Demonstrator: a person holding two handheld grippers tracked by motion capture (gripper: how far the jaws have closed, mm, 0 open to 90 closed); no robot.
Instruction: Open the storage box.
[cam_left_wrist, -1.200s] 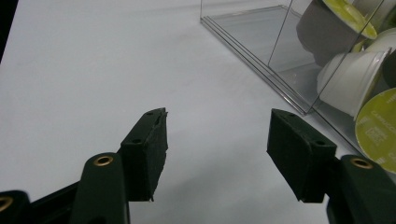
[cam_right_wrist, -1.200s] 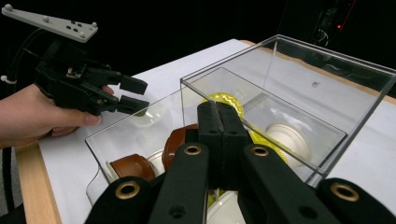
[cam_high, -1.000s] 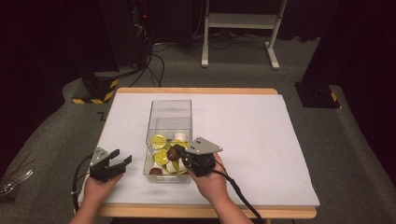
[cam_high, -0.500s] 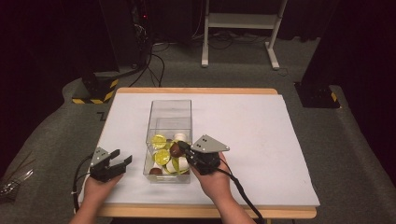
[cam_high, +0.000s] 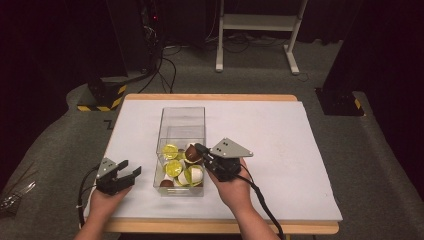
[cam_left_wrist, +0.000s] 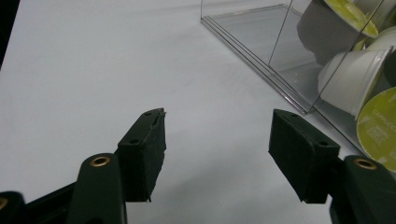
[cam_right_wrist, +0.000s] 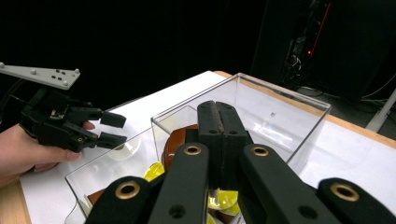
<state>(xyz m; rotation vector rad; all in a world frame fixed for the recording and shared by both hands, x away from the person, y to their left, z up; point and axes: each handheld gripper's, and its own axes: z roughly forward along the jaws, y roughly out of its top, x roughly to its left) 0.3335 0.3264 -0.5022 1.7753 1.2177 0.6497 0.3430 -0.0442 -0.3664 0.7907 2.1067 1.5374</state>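
Note:
A clear plastic box (cam_high: 181, 117) on the white table holds several coffee capsules, yellow-lidded (cam_high: 170, 150), white (cam_left_wrist: 351, 84) and brown. My right gripper (cam_high: 200, 148) reaches over the box's near right side, its jaws pressed together (cam_right_wrist: 218, 116). A brown capsule (cam_right_wrist: 176, 142) hangs tight against them, pinched at its rim, just inside the box (cam_right_wrist: 280, 100). My left gripper (cam_high: 131, 169) rests left of the box, open with nothing between its pads (cam_left_wrist: 148, 149). It also appears in the right gripper view (cam_right_wrist: 112, 128).
The table's wooden front edge (cam_high: 200, 227) runs just behind both hands. A white frame (cam_high: 257, 30) and a yellow-black striped base (cam_high: 102, 97) stand on the dark floor beyond the table.
My right gripper has risen a little over the box, and the brown capsule has come up with it. The left gripper has stayed where it was.

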